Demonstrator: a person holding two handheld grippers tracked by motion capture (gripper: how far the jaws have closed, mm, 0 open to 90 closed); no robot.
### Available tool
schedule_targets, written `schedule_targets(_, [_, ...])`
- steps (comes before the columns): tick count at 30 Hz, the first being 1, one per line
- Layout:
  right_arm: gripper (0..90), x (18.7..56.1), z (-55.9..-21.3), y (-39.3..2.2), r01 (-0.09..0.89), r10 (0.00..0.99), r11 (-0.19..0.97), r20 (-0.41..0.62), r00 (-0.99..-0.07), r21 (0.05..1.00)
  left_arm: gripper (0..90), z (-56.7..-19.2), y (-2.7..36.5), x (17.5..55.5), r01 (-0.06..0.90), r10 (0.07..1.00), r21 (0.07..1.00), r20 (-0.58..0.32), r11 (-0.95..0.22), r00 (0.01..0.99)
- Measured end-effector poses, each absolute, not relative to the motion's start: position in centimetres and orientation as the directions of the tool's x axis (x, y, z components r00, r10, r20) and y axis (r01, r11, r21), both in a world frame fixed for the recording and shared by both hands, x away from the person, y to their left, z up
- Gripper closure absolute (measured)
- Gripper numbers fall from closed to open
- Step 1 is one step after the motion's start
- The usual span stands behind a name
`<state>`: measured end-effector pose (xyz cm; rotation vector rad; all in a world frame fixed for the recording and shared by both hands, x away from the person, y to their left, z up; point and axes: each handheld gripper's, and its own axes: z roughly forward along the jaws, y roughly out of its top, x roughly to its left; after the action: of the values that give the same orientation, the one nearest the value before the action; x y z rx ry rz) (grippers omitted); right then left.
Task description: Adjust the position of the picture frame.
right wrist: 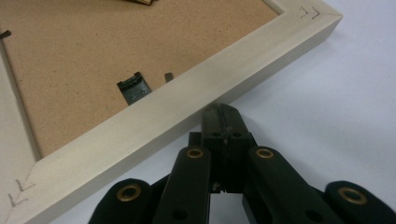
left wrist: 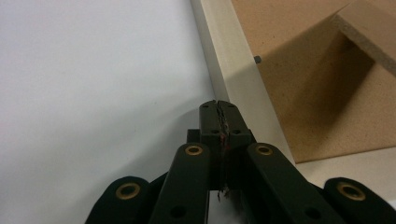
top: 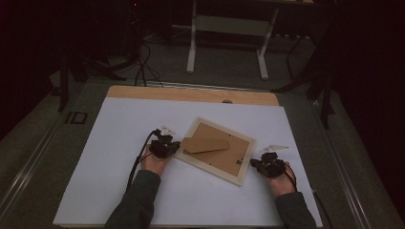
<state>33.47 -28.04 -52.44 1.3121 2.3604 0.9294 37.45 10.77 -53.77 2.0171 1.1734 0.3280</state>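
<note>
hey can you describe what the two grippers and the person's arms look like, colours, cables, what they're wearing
Both the left gripper and the right gripper are black, with linked arms joined by brass-coloured rivets and two narrow black jaws. Each carries a pale grey three-cornered plate on top and trails a black cable. The person wears long dark grey-green sleeves reaching the wrists.

Both forearms come in from the near edge of the table. The left tongs (top: 173,144) and the right tongs (top: 255,164) are low over the table, both with jaws pressed together, holding nothing.
</note>
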Motion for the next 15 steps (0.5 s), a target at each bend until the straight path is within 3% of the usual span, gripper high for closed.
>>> schedule_targets(15, [89.9, 34.7, -52.3, -27.0, 0.657, 0.831, 0.396, 0.054, -0.554, 0.642, 90.0, -53.7, 11.7, 36.0, 0.650, 0.840, 0.712, -0.160, -0.266, 0.519])
